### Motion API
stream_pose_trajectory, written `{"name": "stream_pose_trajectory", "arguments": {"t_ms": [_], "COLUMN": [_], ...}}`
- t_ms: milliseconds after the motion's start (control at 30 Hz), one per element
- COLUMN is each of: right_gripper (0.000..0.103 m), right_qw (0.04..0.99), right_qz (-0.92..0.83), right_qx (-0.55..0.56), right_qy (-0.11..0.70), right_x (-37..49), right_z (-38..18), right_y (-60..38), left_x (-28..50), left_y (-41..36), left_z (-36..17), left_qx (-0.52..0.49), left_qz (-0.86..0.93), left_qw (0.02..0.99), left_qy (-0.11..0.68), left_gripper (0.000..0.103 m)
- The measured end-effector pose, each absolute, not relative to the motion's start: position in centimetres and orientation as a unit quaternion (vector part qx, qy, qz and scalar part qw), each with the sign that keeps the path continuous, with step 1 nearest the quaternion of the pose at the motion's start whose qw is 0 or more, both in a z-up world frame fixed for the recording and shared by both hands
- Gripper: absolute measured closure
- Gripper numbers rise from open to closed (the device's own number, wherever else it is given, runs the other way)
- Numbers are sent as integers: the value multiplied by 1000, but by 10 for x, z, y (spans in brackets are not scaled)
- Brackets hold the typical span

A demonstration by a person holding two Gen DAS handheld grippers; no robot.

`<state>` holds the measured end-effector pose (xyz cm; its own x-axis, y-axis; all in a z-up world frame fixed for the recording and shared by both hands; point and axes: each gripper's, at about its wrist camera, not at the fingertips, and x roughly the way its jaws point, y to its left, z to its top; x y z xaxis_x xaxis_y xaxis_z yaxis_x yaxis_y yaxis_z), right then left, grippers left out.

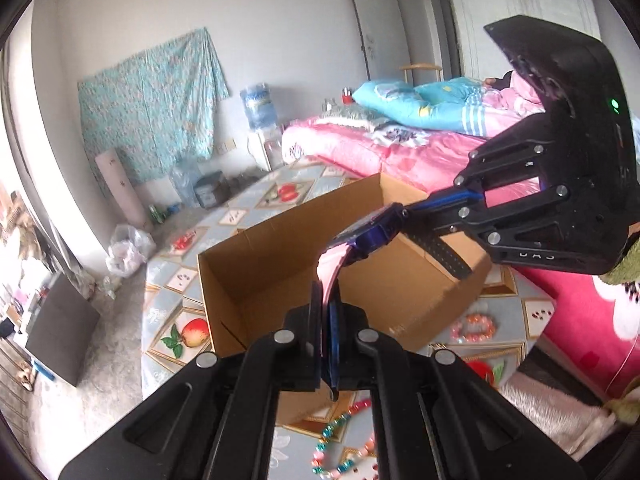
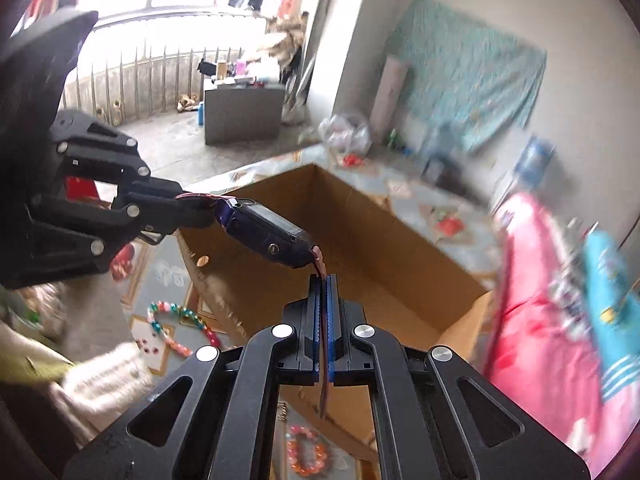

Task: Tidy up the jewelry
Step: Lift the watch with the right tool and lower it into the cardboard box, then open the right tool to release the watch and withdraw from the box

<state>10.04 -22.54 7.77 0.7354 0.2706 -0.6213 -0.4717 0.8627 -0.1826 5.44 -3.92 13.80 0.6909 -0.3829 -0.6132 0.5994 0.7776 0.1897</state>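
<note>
Black linkage arms fill the bottom of both wrist views, and between them each gripper's fingers are pressed together on a strap of one watch (image 1: 370, 232). In the left wrist view the left gripper (image 1: 327, 312) pinches the pink strap (image 1: 329, 270), which curves up to the dark blue watch body; the right gripper (image 1: 416, 208) comes in from the right and clamps the other end, a dark perforated strap end hanging below it. In the right wrist view the right gripper (image 2: 325, 300) nips a thin reddish-pink strap edge-on, and the left gripper (image 2: 192, 210) reaches in from the left, its tips closed on the far end of the watch (image 2: 266, 230), whose screen faces up. The watch hangs in the air, stretched between the two grippers, above the open cardboard box (image 1: 256, 268), which stands on a table (image 1: 168, 280) covered with a fruit-patterned cloth. Beaded bracelets lie on the cloth beside the box: a multicoloured one (image 1: 340, 440) near the lens and a pink-orange one (image 1: 474, 328) to the right. Faint raised letters on the right gripper's housing are too small to read; no brand shows on the watch.
</note>
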Motion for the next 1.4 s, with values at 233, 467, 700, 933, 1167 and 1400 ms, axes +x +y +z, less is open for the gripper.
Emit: {"name": "stream_pose_trajectory", "arguments": {"t_ms": [233,467,700,933,1167,1400], "right_gripper": [102,92,84,78,39,8], "right_qw": [827,762,783,850,929,957], "right_qz": [227,184,152,120,124,119], "right_qx": [-57,-75,-56,-44,-30,-33], "right_qy": [512,616,601,512,347,261], "right_x": [219,278,289,243,131,89], "right_z": [31,-22,-20,25,96,126], "right_y": [-244,-237,-245,-246,-208,-188], "left_x": [181,250,271,239,159,93], "left_y": [-51,-68,-67,-52,3,57], "left_z": [96,39,49,94,154,156], "left_qx": [136,136,136,133,90,13], "left_qz": [-280,-251,-220,-220,-222,-165], "left_qw": [826,769,791,850,906,925], "left_qy": [470,573,554,460,349,342], "left_gripper": [100,93,66,46,16,8]}}
